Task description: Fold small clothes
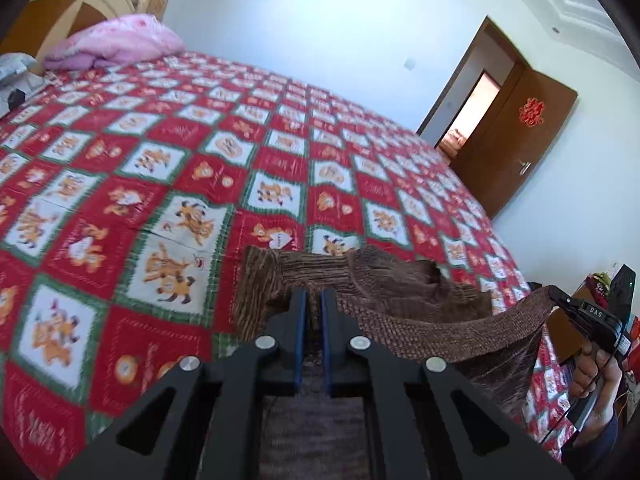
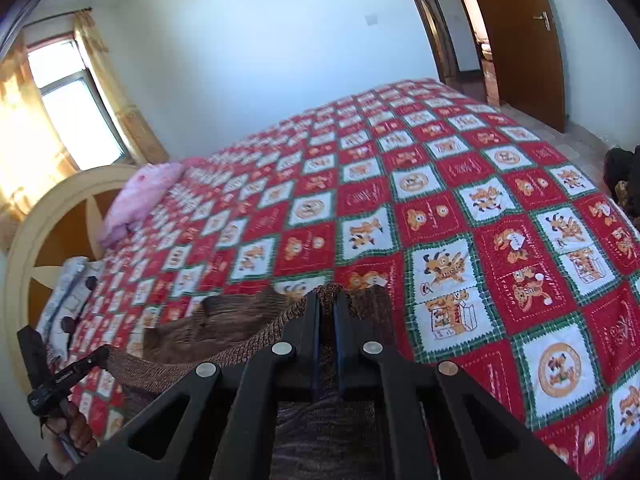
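- We hold a brown ribbed knit garment (image 1: 384, 280) between our two grippers, stretched above a bed covered in a red, white and green checked quilt with cartoon dog prints (image 1: 168, 184).
- Our left gripper (image 1: 315, 300), black with blue pads, is clenched on the garment's near edge; knit cloth shows pinched in the narrow slot between the jaws.
- Our right gripper (image 2: 327, 304) is likewise clenched on the same brown knit, its ribbed hem bunched right at the fingertips.
- In the left wrist view the right gripper (image 1: 560, 298) appears at the far right, a taut band of ribbed hem running from it across towards the left gripper. The hand (image 1: 596, 376) bearing it shows below, with a dark sleeve.
- In the right wrist view the left gripper (image 2: 102, 354) sits at the lower left, hem stretched between the two; the hand (image 2: 70, 426) under it is partly cut off by the frame.
- The far part of the garment (image 2: 224, 316) drapes forward and lies crumpled on the quilt, just beyond both sets of fingertips. The rest hangs below the grippers, blurred.
- A pink crumpled duvet (image 1: 116, 42) lies at the head end, against a cream and brown headboard (image 2: 52, 232).
- A brown wooden door (image 1: 516, 140) with a red paper ornament stands open past the bed's far corner.
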